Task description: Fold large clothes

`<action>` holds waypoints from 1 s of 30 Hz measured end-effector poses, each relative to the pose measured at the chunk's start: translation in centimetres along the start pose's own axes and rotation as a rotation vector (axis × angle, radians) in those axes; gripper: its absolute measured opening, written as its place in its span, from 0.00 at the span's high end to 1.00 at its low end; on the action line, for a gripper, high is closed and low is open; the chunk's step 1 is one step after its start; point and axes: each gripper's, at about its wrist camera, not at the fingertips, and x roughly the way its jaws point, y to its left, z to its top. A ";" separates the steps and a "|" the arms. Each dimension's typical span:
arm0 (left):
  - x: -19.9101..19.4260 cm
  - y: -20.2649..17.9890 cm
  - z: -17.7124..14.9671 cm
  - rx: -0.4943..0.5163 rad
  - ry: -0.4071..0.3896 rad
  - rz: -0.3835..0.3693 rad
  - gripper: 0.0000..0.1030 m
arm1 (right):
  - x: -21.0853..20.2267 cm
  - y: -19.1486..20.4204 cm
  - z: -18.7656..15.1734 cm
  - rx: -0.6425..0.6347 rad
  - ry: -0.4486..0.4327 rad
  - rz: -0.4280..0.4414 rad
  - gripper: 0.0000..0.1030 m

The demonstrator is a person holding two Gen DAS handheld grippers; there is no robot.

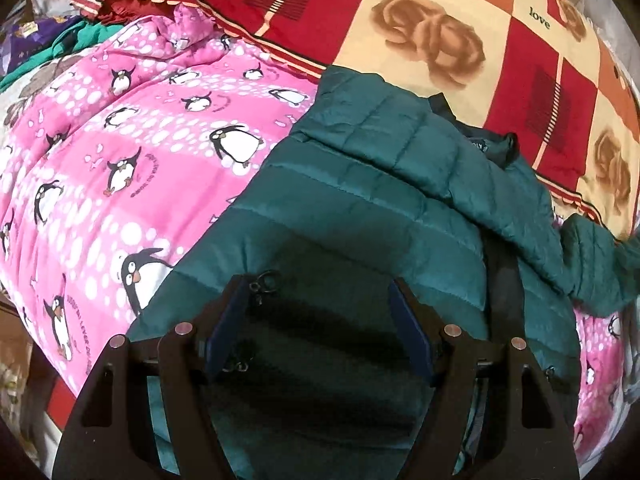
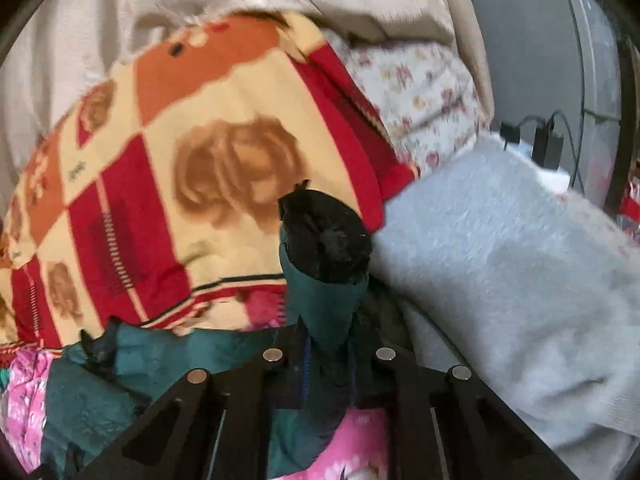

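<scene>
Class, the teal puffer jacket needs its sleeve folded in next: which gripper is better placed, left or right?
Probably right. The right gripper is shut on the sleeve cuff, ready to carry it. The left gripper hangs open above the jacket body, holding nothing.

Legible text: "love" printed on a cream square of the checked rose blanket (image 1: 440, 40); lettering on pink penguin blanket (image 1: 140, 152) unreadable.

Left gripper (image 1: 320, 292) agape, right gripper (image 2: 326, 344) clamped.

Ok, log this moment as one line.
left claw: open above teal quilted puffer jacket | right claw: shut on jacket's black-cuffed sleeve | pink penguin-print blanket underneath
</scene>
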 end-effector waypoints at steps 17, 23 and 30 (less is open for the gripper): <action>-3.6 5.9 -2.1 -0.132 -0.048 0.026 0.30 | -15.2 21.5 2.3 -0.179 -0.162 0.204 0.88; -3.8 5.7 -2.0 -0.112 -0.065 0.002 0.30 | -9.6 36.5 -3.5 -0.250 -0.043 0.417 0.89; -3.5 7.5 -2.2 -0.189 -0.055 -0.051 0.30 | -0.7 48.3 -13.3 -0.342 0.163 0.523 0.88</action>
